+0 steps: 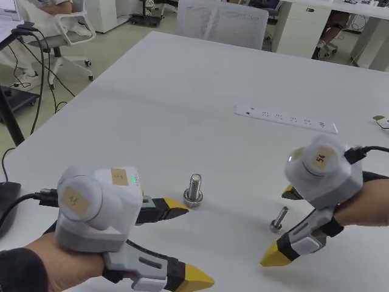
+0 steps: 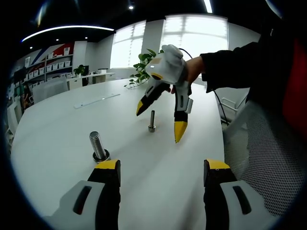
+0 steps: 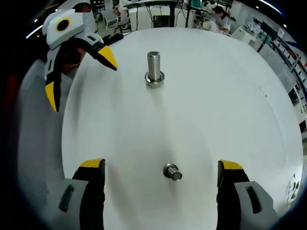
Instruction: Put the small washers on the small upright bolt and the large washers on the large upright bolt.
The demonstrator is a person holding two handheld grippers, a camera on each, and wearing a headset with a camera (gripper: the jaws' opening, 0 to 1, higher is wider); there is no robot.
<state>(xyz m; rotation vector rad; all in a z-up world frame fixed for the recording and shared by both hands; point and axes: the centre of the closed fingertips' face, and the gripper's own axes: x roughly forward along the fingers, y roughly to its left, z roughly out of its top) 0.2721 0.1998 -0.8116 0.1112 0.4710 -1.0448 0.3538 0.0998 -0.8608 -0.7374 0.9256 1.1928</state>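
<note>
Steel on the smooth white bench (image 1: 182,109) has little footing, so the slender small bolt (image 3: 171,171), standing on its head between the right gripper's (image 3: 160,164) wide, empty jaws, could topple if a tip clips it, while the stout, threaded large bolt (image 1: 194,189), ringed at its base, stands near the left gripper's (image 2: 163,164) equally wide, empty jaws.

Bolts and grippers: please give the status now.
Left gripper open, empty, near large bolt. Right gripper open, straddling small bolt, not touching. Power strip lies far off, no obstruction.
</note>
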